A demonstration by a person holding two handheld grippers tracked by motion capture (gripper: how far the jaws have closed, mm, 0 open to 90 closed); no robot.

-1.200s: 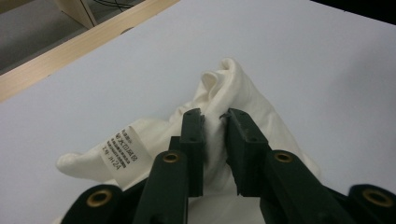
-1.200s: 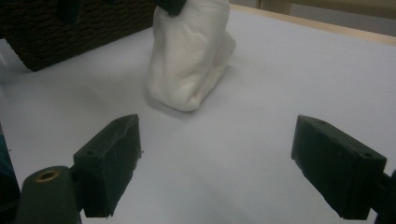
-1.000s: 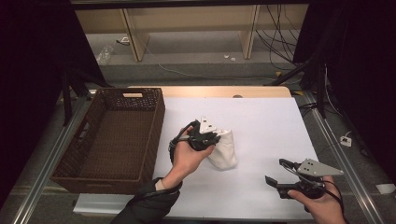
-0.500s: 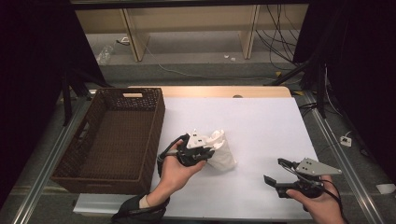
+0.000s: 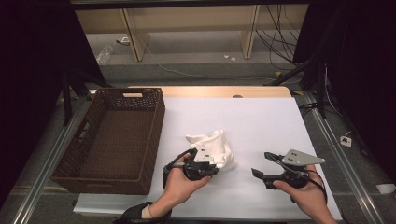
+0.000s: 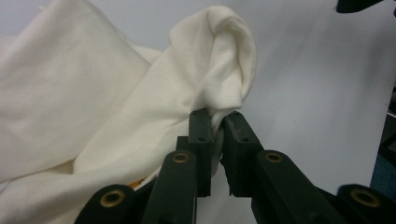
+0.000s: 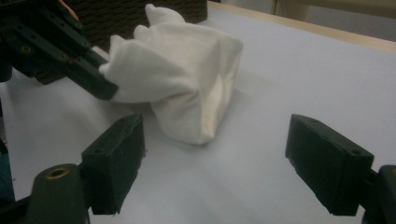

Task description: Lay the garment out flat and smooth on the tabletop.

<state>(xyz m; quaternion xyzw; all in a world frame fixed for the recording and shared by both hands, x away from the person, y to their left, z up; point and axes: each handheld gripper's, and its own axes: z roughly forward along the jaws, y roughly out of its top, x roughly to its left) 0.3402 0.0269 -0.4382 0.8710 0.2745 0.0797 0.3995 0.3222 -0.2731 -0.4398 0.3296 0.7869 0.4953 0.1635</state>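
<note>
white table cover [image 5: 261,116] carries everything, landmark is the brown wicker basket [image 5: 112,137] on its left side, empty as far as the high view shows. right of the basket, near it but not touching, sits a crumpled cream cloth [image 5: 212,147], bunched, resting on the cover. left gripper [image 5: 212,169] at the cloth's near edge, jaws pinched nearly shut on a fold of it [image 6: 212,119]. right gripper [image 5: 262,168] well right of the basket and cloth, jaws wide with nothing between them, just closing slightly. judgement: cloth is grabbed, not lifted clear or in the basket; carrying over and dropping in look left.
</note>
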